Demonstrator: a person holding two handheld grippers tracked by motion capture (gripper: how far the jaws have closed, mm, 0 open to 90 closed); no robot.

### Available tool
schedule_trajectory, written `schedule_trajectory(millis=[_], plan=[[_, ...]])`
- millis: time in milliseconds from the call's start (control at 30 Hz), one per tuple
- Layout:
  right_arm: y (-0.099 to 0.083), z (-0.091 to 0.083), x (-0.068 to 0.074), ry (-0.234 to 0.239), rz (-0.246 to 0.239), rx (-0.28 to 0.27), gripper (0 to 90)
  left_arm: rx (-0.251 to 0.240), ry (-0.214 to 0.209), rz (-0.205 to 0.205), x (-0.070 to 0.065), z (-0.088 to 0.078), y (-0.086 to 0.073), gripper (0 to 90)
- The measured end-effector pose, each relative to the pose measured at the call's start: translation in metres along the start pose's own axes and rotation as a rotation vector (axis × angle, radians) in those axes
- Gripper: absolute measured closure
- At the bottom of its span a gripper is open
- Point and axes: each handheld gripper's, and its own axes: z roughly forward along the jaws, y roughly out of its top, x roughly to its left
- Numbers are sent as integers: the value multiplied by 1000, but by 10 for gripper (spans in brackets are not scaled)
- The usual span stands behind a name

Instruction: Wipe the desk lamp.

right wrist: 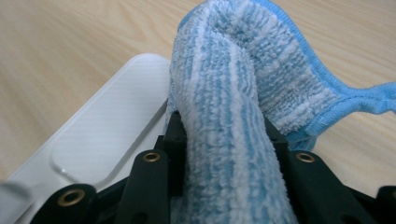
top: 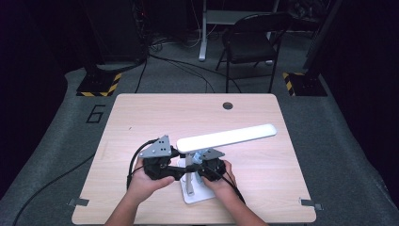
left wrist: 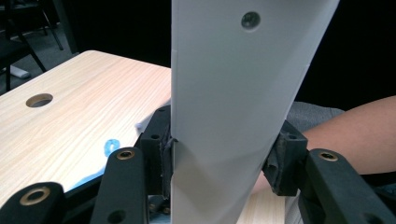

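Low centre of the high view: my left gripper point(top: 181, 162) clamps the white lamp's point(top: 226, 137) upright, my right gripper point(right wrist: 229, 140) pinches the blue cloth point(right wrist: 243, 93) above the lamp base point(right wrist: 107, 135). Brace firmly, wipe lightly, keep cloth bunched.

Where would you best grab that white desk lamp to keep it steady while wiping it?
Probably by the flat upright arm, low, just above the base, coming in from the left. The arm is thin with parallel faces that suit two jaws, and the left gripper clamps it exactly there. That leaves the long head and base free for the cloth in the right gripper.
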Motion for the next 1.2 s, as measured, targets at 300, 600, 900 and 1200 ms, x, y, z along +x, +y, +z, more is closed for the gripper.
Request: schedule_trajectory(millis=[300, 600, 900, 1200], plan=[[15, 17, -11, -43, 37, 10, 645, -2, 2, -8, 0, -1, -1, 516], [10, 16, -10, -58, 77, -25, 644, 9, 30, -4, -2, 0, 1, 519], [-3, 2, 5, -63, 64, -40, 647, -1, 31, 0, -2, 2, 0, 519], [-25, -23, 30, -40, -23, -60, 649, 2, 30, -1, -2, 2, 0, 519]])
